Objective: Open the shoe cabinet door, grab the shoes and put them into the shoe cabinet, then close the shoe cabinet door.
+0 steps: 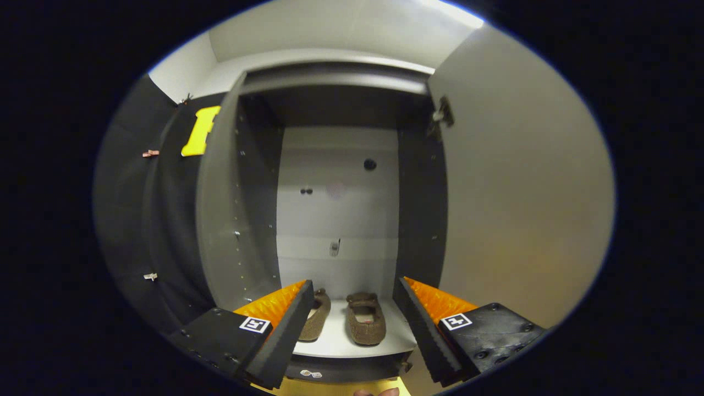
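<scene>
Shoes (352, 322), a brown pair, sit side by side on the shoe cabinet (341, 344) floor, beyond the gripper (355, 300), whose fingers are spread wide, holding nothing. The door (522, 181) apparently stands open alongside.

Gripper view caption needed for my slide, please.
Open gripper facing the open shoe cabinet, brown shoes side by side on its floor.

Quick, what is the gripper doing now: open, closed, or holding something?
Gripper: open and holding nothing; the two shoes sit beyond it on the cabinet floor, door open.
</scene>
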Motion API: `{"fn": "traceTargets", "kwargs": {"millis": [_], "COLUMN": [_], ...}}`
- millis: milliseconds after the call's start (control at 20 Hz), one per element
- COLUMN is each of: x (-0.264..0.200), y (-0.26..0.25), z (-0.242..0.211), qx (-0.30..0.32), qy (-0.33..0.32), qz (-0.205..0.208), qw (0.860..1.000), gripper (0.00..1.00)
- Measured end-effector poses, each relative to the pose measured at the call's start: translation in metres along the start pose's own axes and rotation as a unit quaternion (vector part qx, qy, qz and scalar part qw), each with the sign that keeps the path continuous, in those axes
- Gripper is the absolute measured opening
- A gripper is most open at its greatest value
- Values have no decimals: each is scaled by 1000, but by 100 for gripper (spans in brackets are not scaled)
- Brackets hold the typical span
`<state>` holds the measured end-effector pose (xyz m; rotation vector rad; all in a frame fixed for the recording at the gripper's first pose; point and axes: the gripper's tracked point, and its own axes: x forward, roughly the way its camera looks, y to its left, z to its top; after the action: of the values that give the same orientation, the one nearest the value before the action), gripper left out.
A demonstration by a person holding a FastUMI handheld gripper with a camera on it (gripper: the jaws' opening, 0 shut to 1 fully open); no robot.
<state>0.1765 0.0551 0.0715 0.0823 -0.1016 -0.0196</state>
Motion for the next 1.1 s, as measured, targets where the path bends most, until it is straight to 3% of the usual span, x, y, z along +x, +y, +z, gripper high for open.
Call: {"fn": "traceTargets", "kwargs": {"millis": [350, 800, 1100], "x": [-118, -210, -258], "y": [-9, -64, -161], "z": [38, 30, 8], "qx": [-45, 38, 44], "qy": [-49, 43, 109], "qz": [23, 70, 25], "qw": [998, 996, 993], "gripper": [98, 98, 98]}}
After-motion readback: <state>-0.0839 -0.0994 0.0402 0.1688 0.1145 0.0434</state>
